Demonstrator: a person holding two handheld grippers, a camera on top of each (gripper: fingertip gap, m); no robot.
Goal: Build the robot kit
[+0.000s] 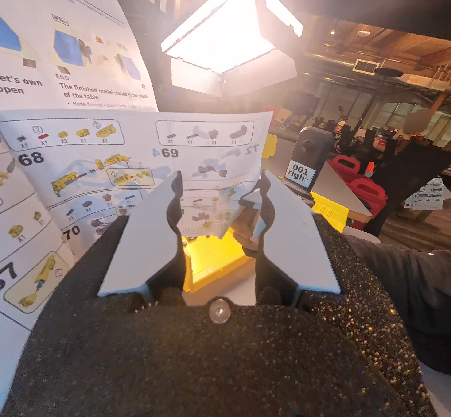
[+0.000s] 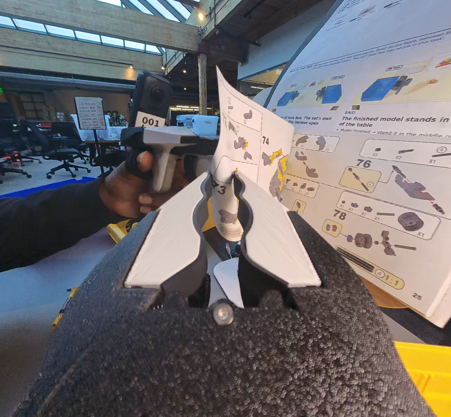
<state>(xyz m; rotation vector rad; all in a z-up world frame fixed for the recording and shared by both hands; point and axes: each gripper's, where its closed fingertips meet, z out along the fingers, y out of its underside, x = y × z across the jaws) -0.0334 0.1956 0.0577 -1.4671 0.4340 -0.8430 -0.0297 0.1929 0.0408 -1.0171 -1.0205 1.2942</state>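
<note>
An open building-instruction booklet (image 2: 366, 198) stands propped up at the right. One of its pages (image 2: 244, 137) is lifted and curled. My right gripper (image 2: 221, 177) is shut on this page's lower part, and the paper bends between the pads. In the left wrist view the same page (image 1: 146, 161) stands upright in front of my left gripper (image 1: 221, 178), which is open wide with nothing between its pads. The right gripper's fingers (image 1: 253, 201) hold the page's edge just beside my left gripper's right finger. A hand holds the left gripper's body (image 2: 156, 141) behind the page.
A printed instruction sheet (image 1: 61, 39) hangs behind the booklet. A bright studio lamp (image 1: 227, 39) shines from behind. A yellow tray (image 1: 212, 259) lies below the fingers. Red containers (image 1: 361, 185) stand at the right. Office chairs (image 2: 61, 151) and a sign stand (image 2: 90, 112) are far left. Less than 4 cm separates the two grippers' tips.
</note>
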